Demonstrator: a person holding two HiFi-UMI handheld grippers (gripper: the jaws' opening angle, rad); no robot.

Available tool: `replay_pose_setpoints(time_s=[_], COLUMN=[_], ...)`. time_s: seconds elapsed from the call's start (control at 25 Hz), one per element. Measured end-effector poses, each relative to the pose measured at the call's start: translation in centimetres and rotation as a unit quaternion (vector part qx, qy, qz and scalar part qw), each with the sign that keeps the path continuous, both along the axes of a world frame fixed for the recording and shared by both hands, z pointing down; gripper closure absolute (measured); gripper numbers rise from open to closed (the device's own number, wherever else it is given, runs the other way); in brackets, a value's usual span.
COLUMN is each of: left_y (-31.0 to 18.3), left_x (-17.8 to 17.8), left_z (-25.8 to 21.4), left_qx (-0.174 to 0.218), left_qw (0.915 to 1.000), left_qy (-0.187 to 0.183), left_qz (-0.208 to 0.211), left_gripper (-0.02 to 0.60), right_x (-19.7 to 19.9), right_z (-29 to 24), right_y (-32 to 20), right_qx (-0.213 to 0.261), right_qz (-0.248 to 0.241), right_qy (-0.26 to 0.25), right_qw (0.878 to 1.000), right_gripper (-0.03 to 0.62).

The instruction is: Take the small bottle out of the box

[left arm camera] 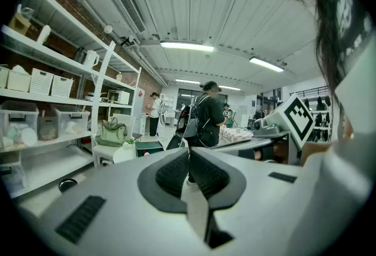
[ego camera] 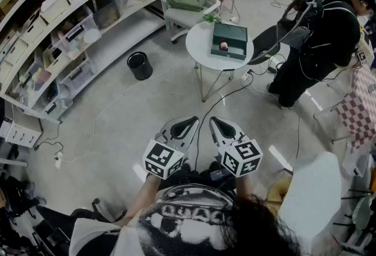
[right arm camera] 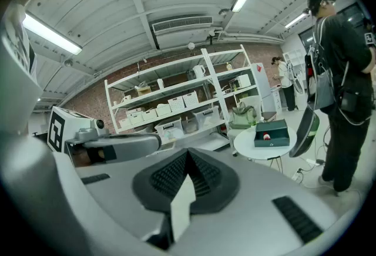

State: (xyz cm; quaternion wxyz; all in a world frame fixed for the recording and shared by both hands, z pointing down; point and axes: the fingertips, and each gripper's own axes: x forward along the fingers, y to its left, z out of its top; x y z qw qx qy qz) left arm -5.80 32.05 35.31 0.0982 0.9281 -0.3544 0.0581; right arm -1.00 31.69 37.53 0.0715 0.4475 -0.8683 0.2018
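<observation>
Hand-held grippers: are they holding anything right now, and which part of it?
Nothing. The left hand-held gripper and right hand-held gripper are both shut and empty. The small bottle lies in the box on the round table, far off.

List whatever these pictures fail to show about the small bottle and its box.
- The small bottle: too small in the head view and the right gripper view. It is only a red-and-white speck, so its cap, label and exact pose are unreadable.
- The inside of the box: the left gripper view sees it far off and from the side, so its contents do not show.
- Whether the box has a lid: too small in every view.
</observation>
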Motion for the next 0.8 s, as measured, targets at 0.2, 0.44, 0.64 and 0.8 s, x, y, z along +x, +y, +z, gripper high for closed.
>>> replay_pose_setpoints(time_s=[0.2, 0.44, 0.64, 0.8], left_y=[-0.1, -0.1, 0.3, 0.6], left_x=[-1.1, -1.6, -2.8, -4.3], left_z=[0.3, 0.2, 0.6, 0.9], left_qx=[0.002, 0.009, 0.013, 0.011], left_qw=[1.0, 0.9998, 0.9994, 0.9995], left_qy=[-0.002, -0.004, -0.013, -0.013], left_qz=[0.005, 0.02, 0.028, 0.026], left_gripper=[0.564, 0.565, 0.564, 0.564], right_x=[-0.9, -1.2, -1.9, -2.9], right_z=[0.3, 0.5, 0.4, 0.4], right_y=[-0.2, -0.2, -0.1, 0.0], right_qx=[-0.004, -0.009, -0.001, 0.0], right_qz=[0.011, 0.028, 0.046, 0.05], right_qy=[-0.014, -0.019, -0.044, -0.047], right_qw=[1.0, 0.999, 0.998, 0.998], right_gripper=[0.594, 0.594, 0.594, 0.594])
